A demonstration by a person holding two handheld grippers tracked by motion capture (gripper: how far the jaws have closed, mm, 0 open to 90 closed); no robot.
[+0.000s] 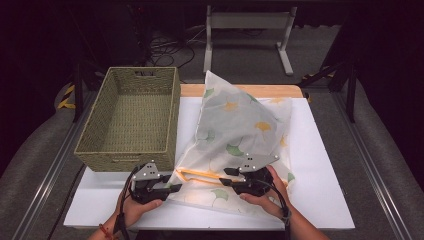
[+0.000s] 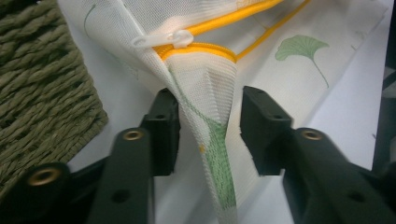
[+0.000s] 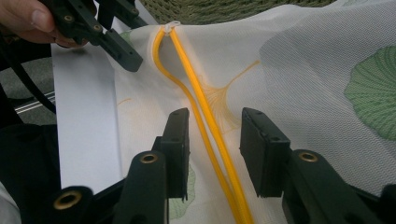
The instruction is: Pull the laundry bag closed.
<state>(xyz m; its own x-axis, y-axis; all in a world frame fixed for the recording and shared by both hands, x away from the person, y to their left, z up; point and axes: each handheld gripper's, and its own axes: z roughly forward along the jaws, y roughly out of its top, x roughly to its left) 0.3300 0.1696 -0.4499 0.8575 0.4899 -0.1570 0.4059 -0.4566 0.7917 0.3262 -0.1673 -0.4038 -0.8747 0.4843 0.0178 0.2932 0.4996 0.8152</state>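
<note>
A white mesh bag (image 1: 240, 125) printed with green and yellow leaves lies on the white board, puffed up at the back. Its yellow zipper (image 3: 205, 112) runs along the near edge and stands partly open, with the white pull (image 2: 173, 37) at the left end. My left gripper (image 2: 208, 105) is at the bag's left corner, also seen in the high view (image 1: 176, 188). Its jaws stand apart with a fold of mesh between them, and the right pad is clear of it. My right gripper (image 3: 215, 123) hovers open astride the zipper, near the bag's front middle (image 1: 224, 176).
A green woven basket (image 1: 127, 150) stands to the left of the bag, close to my left gripper, its wall (image 2: 42, 84) just beside the jaws. The white board (image 1: 320, 190) has bare room at the right. A metal stand (image 1: 247, 22) is on the floor behind the table.
</note>
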